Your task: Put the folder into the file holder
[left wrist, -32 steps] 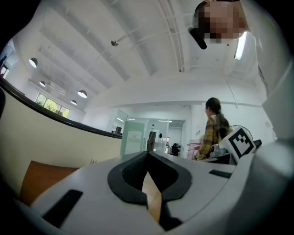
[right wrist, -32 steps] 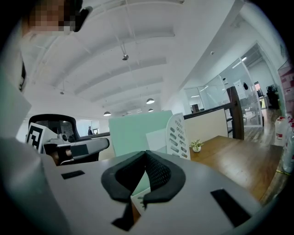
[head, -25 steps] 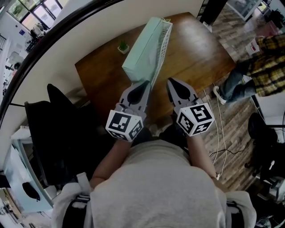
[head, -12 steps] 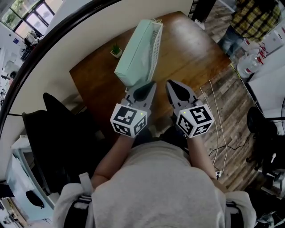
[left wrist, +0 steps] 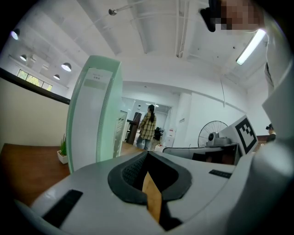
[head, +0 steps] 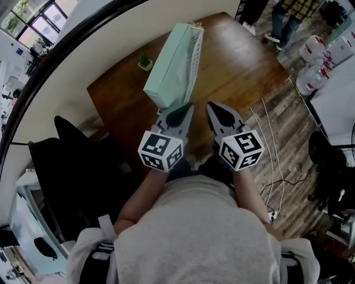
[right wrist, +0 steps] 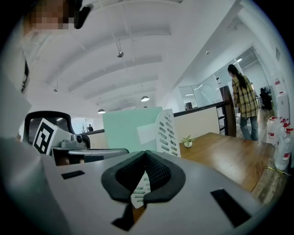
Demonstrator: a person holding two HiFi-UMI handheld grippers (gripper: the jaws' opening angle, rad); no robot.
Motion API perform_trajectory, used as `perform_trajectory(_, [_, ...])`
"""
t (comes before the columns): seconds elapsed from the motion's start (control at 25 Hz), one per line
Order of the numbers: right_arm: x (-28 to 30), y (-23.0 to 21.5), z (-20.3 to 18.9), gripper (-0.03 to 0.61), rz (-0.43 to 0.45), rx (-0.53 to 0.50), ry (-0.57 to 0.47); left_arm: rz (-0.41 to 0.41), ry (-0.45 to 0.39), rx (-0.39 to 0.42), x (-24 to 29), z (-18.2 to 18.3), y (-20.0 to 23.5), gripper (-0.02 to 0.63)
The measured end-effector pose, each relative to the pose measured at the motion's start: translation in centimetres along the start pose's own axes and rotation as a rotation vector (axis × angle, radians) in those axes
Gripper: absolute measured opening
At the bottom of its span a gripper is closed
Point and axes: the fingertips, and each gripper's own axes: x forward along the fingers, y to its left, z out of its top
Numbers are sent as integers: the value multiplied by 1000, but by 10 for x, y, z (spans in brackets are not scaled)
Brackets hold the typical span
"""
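Observation:
A mint-green folder [head: 169, 72] stands on edge on the brown table [head: 238, 72], against the white slotted file holder [head: 196, 52]. From these views I cannot tell how deep it sits inside. My left gripper [head: 188, 106] is shut and holds nothing, its tip just short of the folder's near end. My right gripper [head: 213, 106] is beside it, also shut with nothing in it. In the left gripper view the folder [left wrist: 94, 119] rises tall just ahead of the shut left gripper [left wrist: 147, 154]. The right gripper view shows the folder [right wrist: 131, 131] and the holder's slotted wall [right wrist: 166, 133] beyond the right gripper [right wrist: 146, 152].
A small potted plant [head: 145, 62] sits at the table's far left corner. A black office chair [head: 77, 166] stands to my left. Cables [head: 272, 161] lie on the wooden floor at right, with water jugs [head: 313, 66] and a person in a plaid shirt [head: 291, 11] farther off.
My left gripper has drawn back a little from the folder's near end. The person in plaid has walked away towards the upper right. The right gripper has stayed put.

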Motion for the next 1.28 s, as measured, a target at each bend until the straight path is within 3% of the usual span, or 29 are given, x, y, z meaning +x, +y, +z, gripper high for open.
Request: perform_trajectory(1.28, [0,6,-7,9,6,-28,31,2,29,-52,-5,-13,6,14])
